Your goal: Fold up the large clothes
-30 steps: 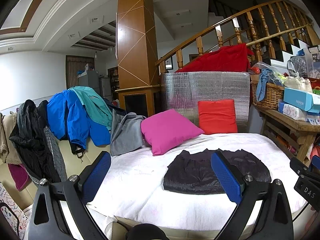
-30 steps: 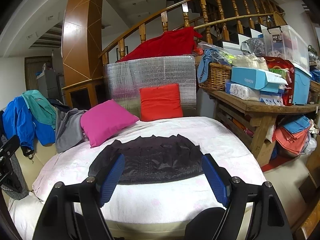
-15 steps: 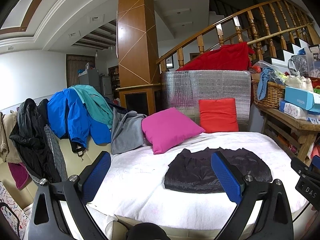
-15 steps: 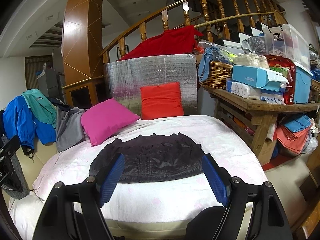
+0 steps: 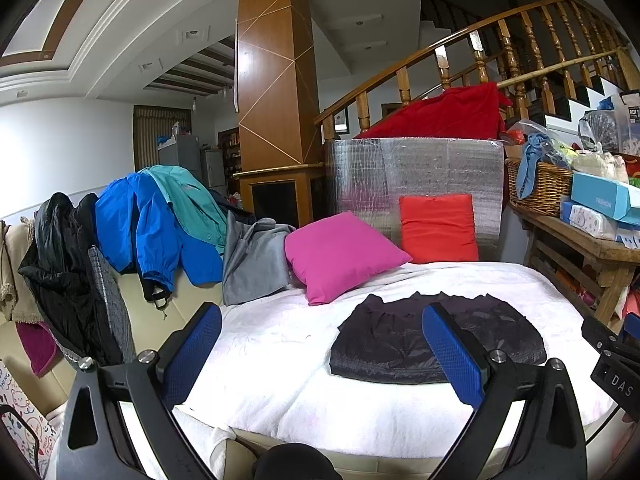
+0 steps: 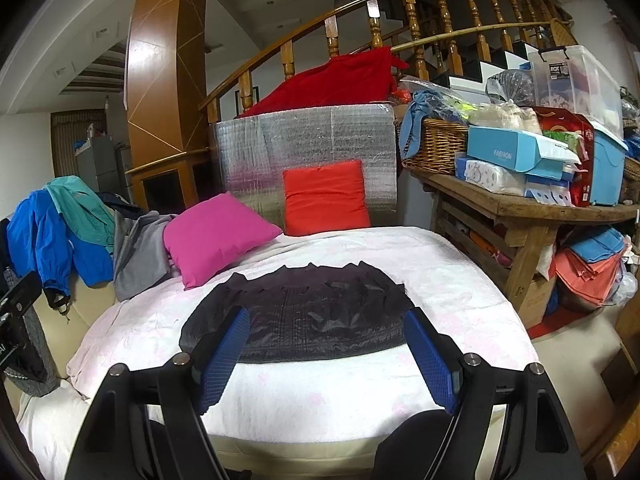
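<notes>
A dark quilted jacket (image 6: 304,316) is laid flat on the white bed cover (image 6: 340,396), already folded into a compact shape. It is judged light, soft and slippery. A hem corner is best pinched. Both the left tongs (image 5: 320,354) and the right tongs (image 6: 326,360) are held spread and empty, short of it.
</notes>
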Demonstrator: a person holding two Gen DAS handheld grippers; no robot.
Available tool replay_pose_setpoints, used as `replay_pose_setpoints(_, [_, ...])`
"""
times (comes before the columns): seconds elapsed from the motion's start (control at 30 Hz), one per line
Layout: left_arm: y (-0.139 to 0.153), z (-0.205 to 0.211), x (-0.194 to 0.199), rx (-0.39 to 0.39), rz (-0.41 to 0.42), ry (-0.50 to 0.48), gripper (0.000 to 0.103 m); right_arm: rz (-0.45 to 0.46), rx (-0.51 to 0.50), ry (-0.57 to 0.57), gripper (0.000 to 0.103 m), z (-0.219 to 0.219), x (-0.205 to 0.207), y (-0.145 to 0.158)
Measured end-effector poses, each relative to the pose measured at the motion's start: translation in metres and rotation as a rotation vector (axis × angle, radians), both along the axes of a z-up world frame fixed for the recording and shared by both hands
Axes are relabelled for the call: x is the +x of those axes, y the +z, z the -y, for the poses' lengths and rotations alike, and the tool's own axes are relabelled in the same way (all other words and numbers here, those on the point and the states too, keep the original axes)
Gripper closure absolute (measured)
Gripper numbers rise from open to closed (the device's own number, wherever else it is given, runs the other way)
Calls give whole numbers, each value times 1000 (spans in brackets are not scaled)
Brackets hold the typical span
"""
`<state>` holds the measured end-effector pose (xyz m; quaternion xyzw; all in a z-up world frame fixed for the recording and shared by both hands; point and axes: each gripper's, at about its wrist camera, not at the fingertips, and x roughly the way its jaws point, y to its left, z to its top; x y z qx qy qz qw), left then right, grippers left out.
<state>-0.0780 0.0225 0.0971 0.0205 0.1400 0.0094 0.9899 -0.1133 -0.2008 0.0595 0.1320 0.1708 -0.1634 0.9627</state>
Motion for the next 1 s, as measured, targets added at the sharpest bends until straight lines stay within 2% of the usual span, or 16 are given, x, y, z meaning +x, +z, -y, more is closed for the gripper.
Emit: replay_pose_setpoints(1.0, [-7, 1, 10, 1, -27, 9, 3, -23, -3, 16, 21, -5, 13, -8])
